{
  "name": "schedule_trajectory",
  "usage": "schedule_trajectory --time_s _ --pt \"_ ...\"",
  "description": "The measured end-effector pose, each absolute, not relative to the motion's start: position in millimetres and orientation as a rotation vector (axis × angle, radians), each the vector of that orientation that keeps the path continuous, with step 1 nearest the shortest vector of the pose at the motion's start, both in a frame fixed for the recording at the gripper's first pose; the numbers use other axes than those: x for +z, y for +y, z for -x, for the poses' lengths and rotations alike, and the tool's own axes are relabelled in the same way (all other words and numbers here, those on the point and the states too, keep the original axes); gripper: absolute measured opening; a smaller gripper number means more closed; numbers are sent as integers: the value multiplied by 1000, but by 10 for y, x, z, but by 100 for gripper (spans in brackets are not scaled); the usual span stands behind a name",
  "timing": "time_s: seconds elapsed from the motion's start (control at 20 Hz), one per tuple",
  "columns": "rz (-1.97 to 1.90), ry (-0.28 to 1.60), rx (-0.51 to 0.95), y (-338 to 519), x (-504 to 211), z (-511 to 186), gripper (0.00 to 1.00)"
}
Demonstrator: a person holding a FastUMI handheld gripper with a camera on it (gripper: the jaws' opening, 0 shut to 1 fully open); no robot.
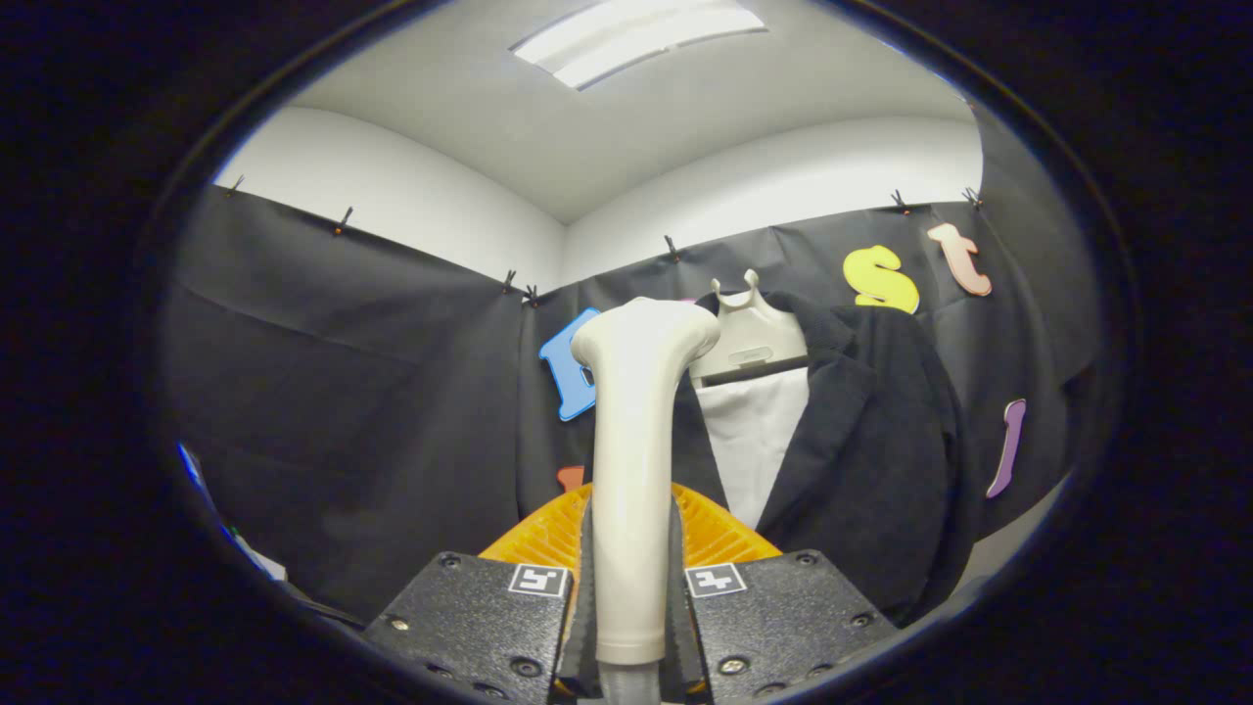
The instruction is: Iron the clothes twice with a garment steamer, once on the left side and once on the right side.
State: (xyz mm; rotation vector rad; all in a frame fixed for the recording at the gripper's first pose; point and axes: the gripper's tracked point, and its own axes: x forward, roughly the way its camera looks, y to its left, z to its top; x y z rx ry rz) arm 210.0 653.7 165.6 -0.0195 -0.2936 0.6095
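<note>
My gripper (631, 612) is shut on the cream handle of the garment steamer (636, 460), which stands upright between the two black fingers (470, 617). The steamer's head bends away from me at the top, toward the garment. A dark jacket (871, 450) with a white lining panel (754, 441) hangs on a cream hanger (749, 333) just beyond and to the right of the steamer head. The steamer hides the jacket's left side. An orange ribbed part (719, 534) sits right behind the fingers, around the handle.
Black cloth (362, 411) walls the booth behind and to the left of the jacket. A pale surface (1008, 548) shows low at the right, beside the jacket's hem.
</note>
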Motion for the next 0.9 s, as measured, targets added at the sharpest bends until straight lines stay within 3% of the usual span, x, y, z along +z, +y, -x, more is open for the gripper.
schedule_trajectory --time_s 0.35,0.9 --pt "38 -261 570 6793 1567 -2517 31" --pt "77 -166 537 6640 1023 -2474 30"
